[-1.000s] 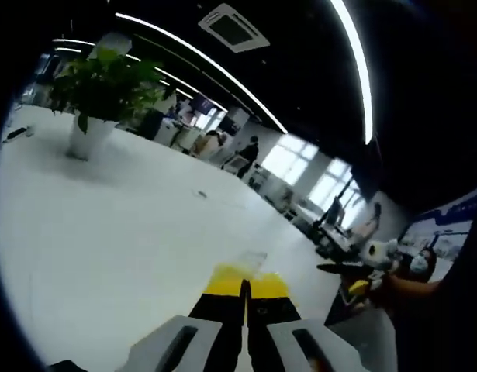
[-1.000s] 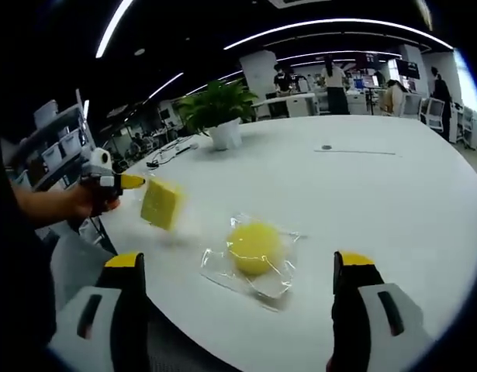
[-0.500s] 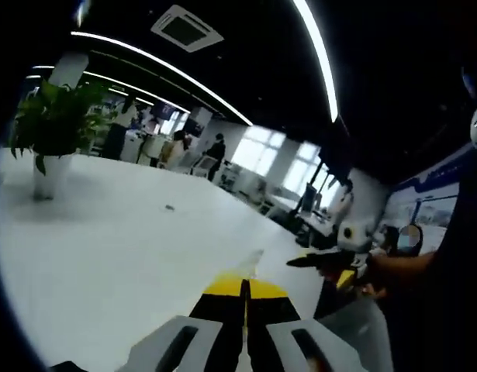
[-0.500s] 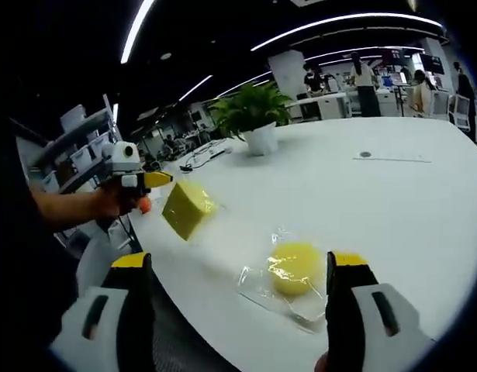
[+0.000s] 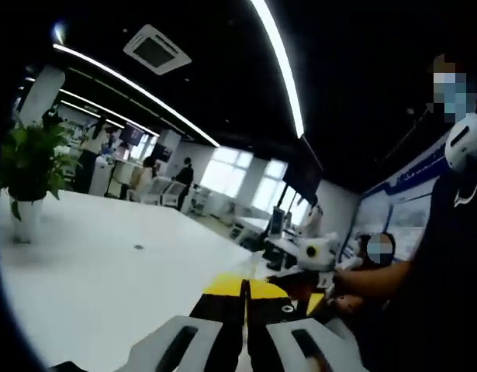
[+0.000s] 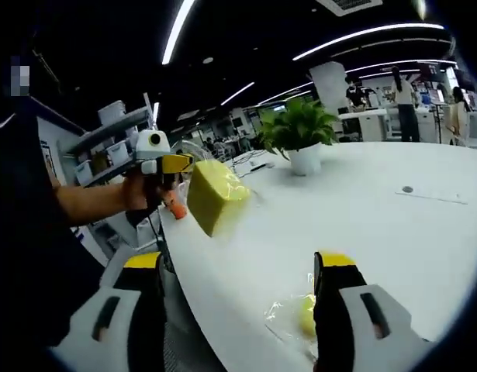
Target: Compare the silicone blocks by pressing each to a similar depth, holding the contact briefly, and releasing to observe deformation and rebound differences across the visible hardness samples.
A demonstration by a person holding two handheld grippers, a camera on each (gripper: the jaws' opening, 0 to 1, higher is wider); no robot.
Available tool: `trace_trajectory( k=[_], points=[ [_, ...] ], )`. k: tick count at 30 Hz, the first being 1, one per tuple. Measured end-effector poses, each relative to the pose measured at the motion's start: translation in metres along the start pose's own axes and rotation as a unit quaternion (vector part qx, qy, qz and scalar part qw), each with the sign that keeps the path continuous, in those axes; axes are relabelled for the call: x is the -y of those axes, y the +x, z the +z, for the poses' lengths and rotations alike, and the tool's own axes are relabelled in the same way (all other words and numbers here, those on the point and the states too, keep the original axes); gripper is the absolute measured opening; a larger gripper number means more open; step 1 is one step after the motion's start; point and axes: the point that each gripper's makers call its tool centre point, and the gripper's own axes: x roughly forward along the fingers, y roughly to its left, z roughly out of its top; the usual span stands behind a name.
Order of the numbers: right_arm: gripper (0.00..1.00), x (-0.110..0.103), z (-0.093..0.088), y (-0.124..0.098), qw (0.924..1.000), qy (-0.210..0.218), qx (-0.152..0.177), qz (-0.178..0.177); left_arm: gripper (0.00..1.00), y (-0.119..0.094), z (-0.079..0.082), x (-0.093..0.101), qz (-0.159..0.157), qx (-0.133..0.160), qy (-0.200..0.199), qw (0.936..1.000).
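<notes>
Your smooth white table [image 6: 393,232] holds a potted plant [image 6: 300,136]. Your left gripper [image 6: 184,164] clamps a yellow wedge-shaped silicone block [image 6: 216,194] above it — glossy. Your right gripper [image 6: 236,267] stands spread wide; a round yellow block [image 6: 306,314] lies in clear wrap by its jaw.

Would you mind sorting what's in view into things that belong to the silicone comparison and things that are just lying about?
Job:
- yellow block, held above the table by the left gripper
- round yellow sample in clear wrap on the white table
- right gripper, open

Lying about:
- potted plant
- shelving
</notes>
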Motion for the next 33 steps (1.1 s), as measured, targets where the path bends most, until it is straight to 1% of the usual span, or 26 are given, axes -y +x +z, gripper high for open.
trace_trajectory(
  k=[4, 5, 7, 8, 9, 11, 14, 15, 19, 22, 24, 25, 26, 27, 29, 32, 33],
  points=[
    [0.72, -0.009, 0.007, 0.010, 0.9998, -0.004, 0.007, 0.019, 0.00, 0.003, 0.010, 0.013, -0.022, 0.015, -0.004, 0.9996],
    [0.72, -0.011, 0.008, 0.014, 0.9996, -0.001, 0.010, 0.024, 0.00, 0.005, 0.014, 0.019, -0.032, 0.020, -0.007, 0.9993],
    [0.75, -0.016, 0.011, 0.020, 0.9988, 0.017, 0.030, 0.035, 0.00, 0.007, 0.018, 0.025, -0.045, 0.025, -0.008, 0.9987],
    [0.79, -0.018, 0.015, 0.024, 0.9975, 0.029, 0.048, 0.042, 0.00, 0.008, 0.019, 0.027, -0.049, 0.026, -0.009, 0.9984],
    [0.83, -0.017, 0.015, 0.027, 0.9973, 0.030, 0.052, 0.042, 0.00, 0.010, 0.019, 0.032, -0.058, 0.026, -0.011, 0.9979],
    [0.85, -0.019, 0.015, 0.031, 0.9974, 0.024, 0.053, 0.042, 0.00, 0.012, 0.019, 0.036, -0.065, 0.026, -0.014, 0.9974],
    [0.79, -0.032, 0.026, 0.034, 0.9944, 0.025, 0.076, 0.069, 0.00, 0.016, 0.018, 0.041, -0.073, 0.024, -0.016, 0.9969],
    [0.77, -0.034, 0.029, 0.034, 0.9937, 0.024, 0.083, 0.072, 0.00, 0.017, 0.018, 0.043, -0.076, 0.025, -0.017, 0.9966],
    [0.68, -0.036, 0.036, 0.033, 0.9920, 0.029, 0.095, 0.078, 0.00, 0.021, 0.018, 0.049, -0.085, 0.027, -0.021, 0.9958],
    [0.65, -0.038, 0.040, 0.033, 0.9905, 0.028, 0.108, 0.081, 0.00, 0.024, 0.020, 0.052, -0.090, 0.033, -0.027, 0.9950],
    [0.65, -0.040, 0.044, 0.033, 0.9871, 0.040, 0.127, 0.089, 0.00, 0.025, 0.023, 0.054, -0.095, 0.039, -0.031, 0.9943],
    [0.64, -0.040, 0.045, 0.033, 0.9860, 0.041, 0.133, 0.091, 0.00, 0.026, 0.024, 0.055, -0.096, 0.040, -0.031, 0.9941],
    [0.63, -0.042, 0.049, 0.032, 0.9840, 0.031, 0.149, 0.093, 0.00, 0.027, 0.026, 0.056, -0.098, 0.041, -0.032, 0.9938],
    [0.61, -0.043, 0.049, 0.032, 0.9836, 0.026, 0.153, 0.092, 0.00, 0.028, 0.027, 0.056, -0.100, 0.042, -0.032, 0.9936],
    [0.58, -0.044, 0.052, 0.032, 0.9823, 0.030, 0.158, 0.096, 0.00, 0.028, 0.028, 0.056, -0.102, 0.041, -0.031, 0.9935],
    [0.49, -0.047, 0.055, 0.031, 0.9809, 0.022, 0.166, 0.099, 0.00, 0.030, 0.027, 0.056, -0.102, 0.038, -0.032, 0.9936],
    [0.44, -0.048, 0.056, 0.030, 0.9803, 0.021, 0.168, 0.102, 0.00, 0.030, 0.027, 0.056, -0.102, 0.037, -0.032, 0.9936]
  ],
)
